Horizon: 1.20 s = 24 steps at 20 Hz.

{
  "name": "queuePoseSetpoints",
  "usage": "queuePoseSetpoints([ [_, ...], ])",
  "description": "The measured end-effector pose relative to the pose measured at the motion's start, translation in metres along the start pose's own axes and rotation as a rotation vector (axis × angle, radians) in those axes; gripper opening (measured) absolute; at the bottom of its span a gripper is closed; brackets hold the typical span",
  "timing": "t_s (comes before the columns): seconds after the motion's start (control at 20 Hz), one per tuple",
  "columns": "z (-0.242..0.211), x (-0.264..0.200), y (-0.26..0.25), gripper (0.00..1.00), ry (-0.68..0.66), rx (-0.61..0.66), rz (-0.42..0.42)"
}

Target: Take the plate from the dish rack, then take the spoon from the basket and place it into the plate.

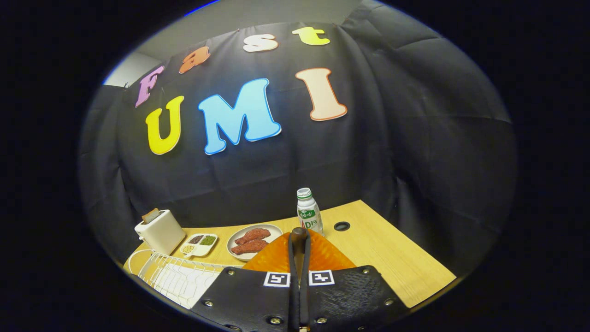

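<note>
Gripper [299,244] fingers are clamped together on the rim of a ribbed, translucent orange plate [322,256]; beyond them stands a capped bottle [309,211] on smooth wood table [392,253].

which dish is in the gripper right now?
The orange plate, clamped between the shut gripper fingers; the meat plate and divided tray rest beyond.
</note>
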<state>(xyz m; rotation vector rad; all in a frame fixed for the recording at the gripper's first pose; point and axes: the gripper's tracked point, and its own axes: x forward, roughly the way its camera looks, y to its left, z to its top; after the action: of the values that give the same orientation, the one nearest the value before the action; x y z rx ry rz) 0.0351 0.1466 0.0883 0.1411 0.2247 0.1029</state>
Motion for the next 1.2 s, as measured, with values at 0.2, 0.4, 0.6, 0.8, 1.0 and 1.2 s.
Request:
queuePoseSetpoints([
  [0.2, 0.035, -0.015, 0.015, 0.00, -0.053, -0.021, 0.036],
  [0.4, 0.059, -0.040, 0.047, 0.01, -0.080, -0.023, 0.121],
  [0.6, 0.069, -0.072, 0.099, 0.00, -0.099, -0.061, 0.240],
  [0.8, 0.060, -0.107, 0.158, 0.00, -0.096, -0.102, 0.377],
  [1.0, 0.035, -0.141, 0.205, 0.01, -0.070, -0.147, 0.489],
  [1.2, -0.017, -0.178, 0.242, 0.00, 0.007, -0.182, 0.588],
])
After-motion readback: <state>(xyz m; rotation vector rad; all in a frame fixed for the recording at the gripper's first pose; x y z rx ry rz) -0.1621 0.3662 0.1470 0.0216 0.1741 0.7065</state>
